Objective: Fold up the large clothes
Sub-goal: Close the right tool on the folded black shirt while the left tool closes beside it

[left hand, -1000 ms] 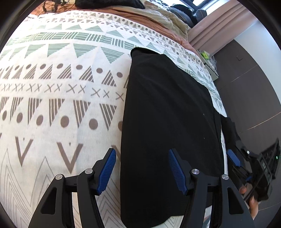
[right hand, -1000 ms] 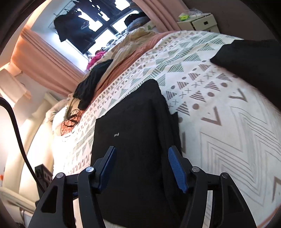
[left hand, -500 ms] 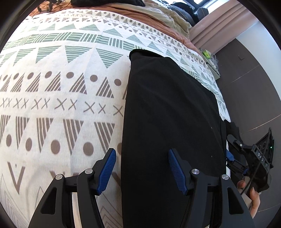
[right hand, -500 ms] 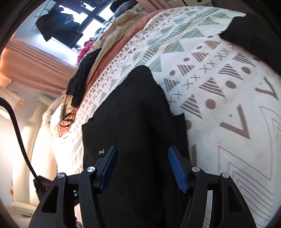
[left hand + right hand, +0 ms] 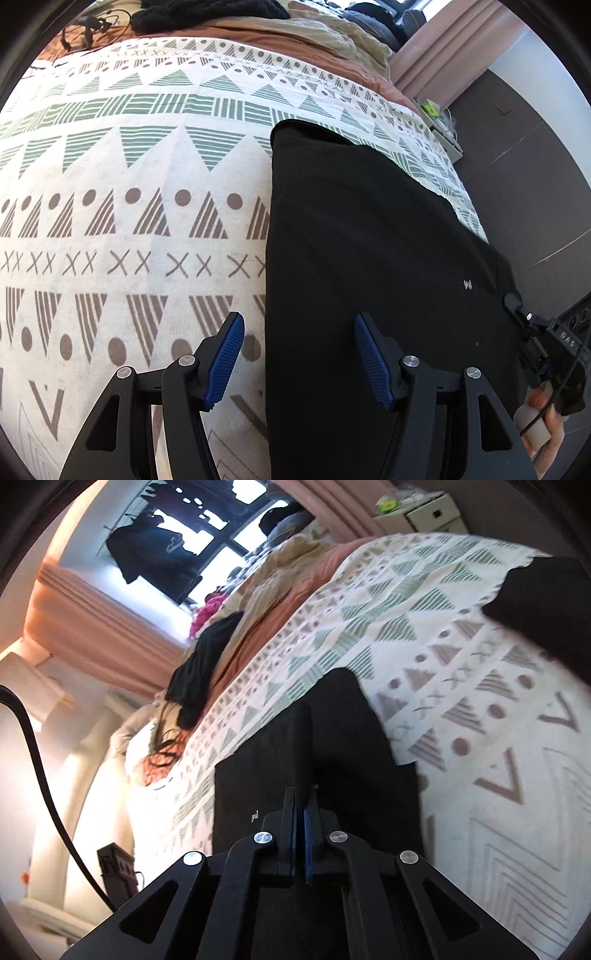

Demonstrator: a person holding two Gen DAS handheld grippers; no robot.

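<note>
Right gripper (image 5: 300,834) jaws just closed on black garment (image 5: 369,258) hem; left gripper (image 5: 298,363), jaws open astride its edge, should pinch before lifting.

Matt black cloth garment (image 5: 369,258), woven printed bedspread (image 5: 129,221), ribbed blue plastic pads (image 5: 371,363)

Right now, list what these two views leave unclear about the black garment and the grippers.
- Black garment: its near end is cut off by the bottom edge of the left view.
- Right gripper: shut on a raised fold; its own fingers hide the pinch.
- Left gripper: open; contact with the cloth unclear.
</note>
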